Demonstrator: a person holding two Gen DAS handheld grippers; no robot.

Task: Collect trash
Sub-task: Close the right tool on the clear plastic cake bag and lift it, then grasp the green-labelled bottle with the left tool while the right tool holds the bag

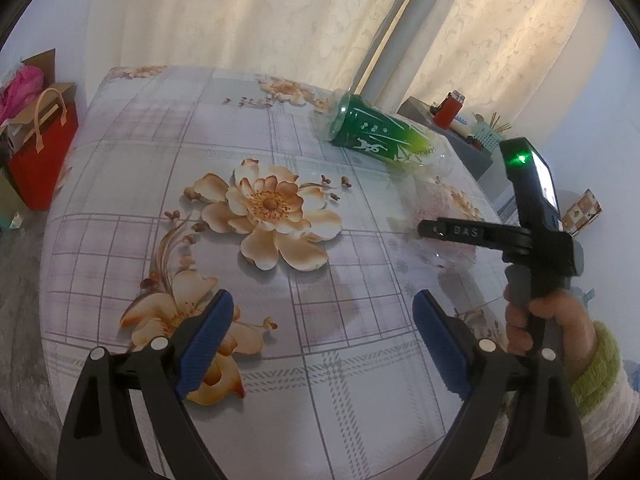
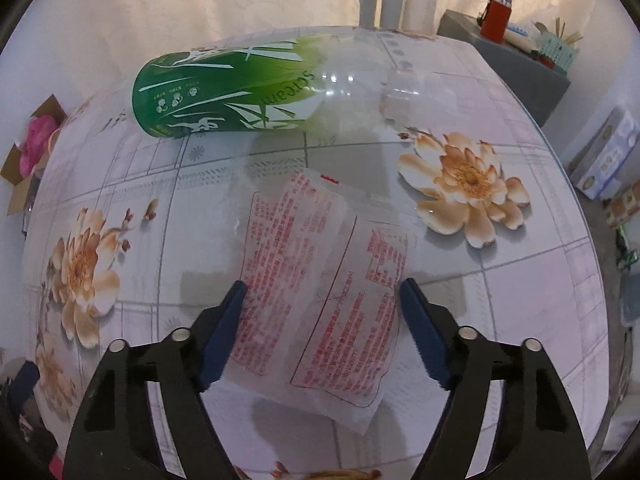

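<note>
A clear plastic wrapper (image 2: 320, 280) with red print lies flat on the flowered table (image 2: 520, 300). My right gripper (image 2: 322, 288) points down over it, one blue pad at each side edge of the wrapper. The jaws stand apart and I see no squeeze on the wrapper. Beyond it an empty green-labelled plastic bottle (image 2: 240, 88) lies on its side. In the left wrist view the same bottle (image 1: 384, 136) lies at the far right of the table. My left gripper (image 1: 323, 300) hovers open over bare tablecloth with nothing between its pads. A hand (image 1: 548, 320) in a green-cuffed sleeve holds the right gripper's handle.
A red paper bag (image 1: 40, 152) and a cardboard box with something pink inside (image 2: 36, 140) stand on the floor to the left. A grey cabinet (image 2: 516, 64) with a red item and small clutter stands behind the table. Curtains hang behind, and boxes (image 2: 608, 160) sit on the right.
</note>
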